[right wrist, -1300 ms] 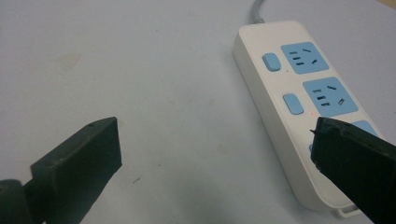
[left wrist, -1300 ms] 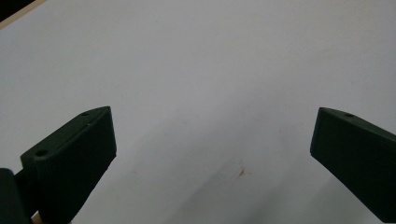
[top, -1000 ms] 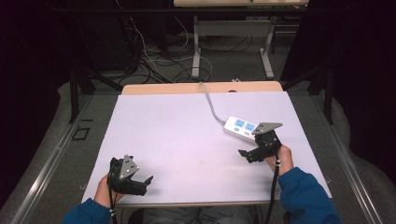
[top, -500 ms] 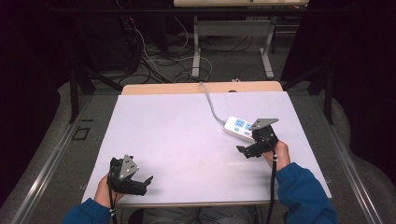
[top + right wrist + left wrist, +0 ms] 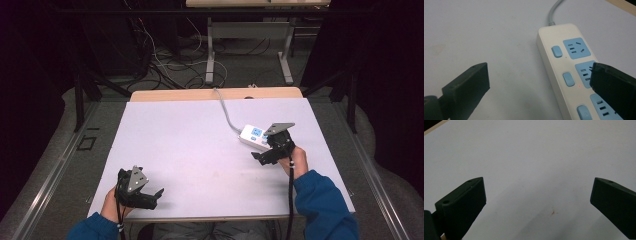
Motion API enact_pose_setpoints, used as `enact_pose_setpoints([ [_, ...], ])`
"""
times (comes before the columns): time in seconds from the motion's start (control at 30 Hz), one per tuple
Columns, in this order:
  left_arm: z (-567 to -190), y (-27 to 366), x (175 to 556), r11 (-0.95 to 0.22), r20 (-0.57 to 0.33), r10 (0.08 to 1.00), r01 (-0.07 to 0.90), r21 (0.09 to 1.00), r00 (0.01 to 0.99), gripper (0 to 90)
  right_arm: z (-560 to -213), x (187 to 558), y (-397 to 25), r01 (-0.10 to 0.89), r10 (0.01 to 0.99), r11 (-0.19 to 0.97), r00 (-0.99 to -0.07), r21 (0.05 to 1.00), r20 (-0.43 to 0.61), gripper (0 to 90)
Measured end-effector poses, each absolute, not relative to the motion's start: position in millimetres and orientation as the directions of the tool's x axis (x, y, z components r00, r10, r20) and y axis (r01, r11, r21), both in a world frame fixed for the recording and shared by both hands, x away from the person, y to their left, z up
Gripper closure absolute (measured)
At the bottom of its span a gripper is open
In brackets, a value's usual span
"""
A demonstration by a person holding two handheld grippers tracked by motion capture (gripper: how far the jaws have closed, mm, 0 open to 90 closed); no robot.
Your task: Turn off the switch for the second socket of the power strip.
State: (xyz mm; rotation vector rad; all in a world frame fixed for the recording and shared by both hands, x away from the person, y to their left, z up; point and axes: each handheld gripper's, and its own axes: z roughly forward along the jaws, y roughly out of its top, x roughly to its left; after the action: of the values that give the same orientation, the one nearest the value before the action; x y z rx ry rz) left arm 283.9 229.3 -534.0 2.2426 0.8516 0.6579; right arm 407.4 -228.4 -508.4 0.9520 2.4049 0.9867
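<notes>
Table: I see a white sheet (image 5: 200, 145) covering most of the top, with a strip of pale wood (image 5: 190, 95) bare along the far edge.
Floor: grey carpet (image 5: 65, 150) around the table — a metal rail (image 5: 50, 180) runs along its left side, and a small dark square (image 5: 86, 143) sits in the carpet near it.
Far furniture: I make out a second table (image 5: 250, 3) at the top edge, on grey metal legs (image 5: 210, 55).
Cables: a tangle of dark and white leads (image 5: 165, 60) lies on the floor beyond the table.
Walls: lost in darkness on both sides — I cannot tell what stands there.
Light: falls mainly on the tabletop; the surroundings stay dim.
</notes>
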Motion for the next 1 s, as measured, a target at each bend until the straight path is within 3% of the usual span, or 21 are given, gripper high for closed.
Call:
enact_pose_setpoints([
  [1.0, -534, 229, 284, -0.582, 0.222, 0.715, 0.388, 0.715, 0.663, 0.1, -502, 436, -239, 0.47, 0.746, 0.474, -0.664, 0.745, -0.056, 0.7],
])
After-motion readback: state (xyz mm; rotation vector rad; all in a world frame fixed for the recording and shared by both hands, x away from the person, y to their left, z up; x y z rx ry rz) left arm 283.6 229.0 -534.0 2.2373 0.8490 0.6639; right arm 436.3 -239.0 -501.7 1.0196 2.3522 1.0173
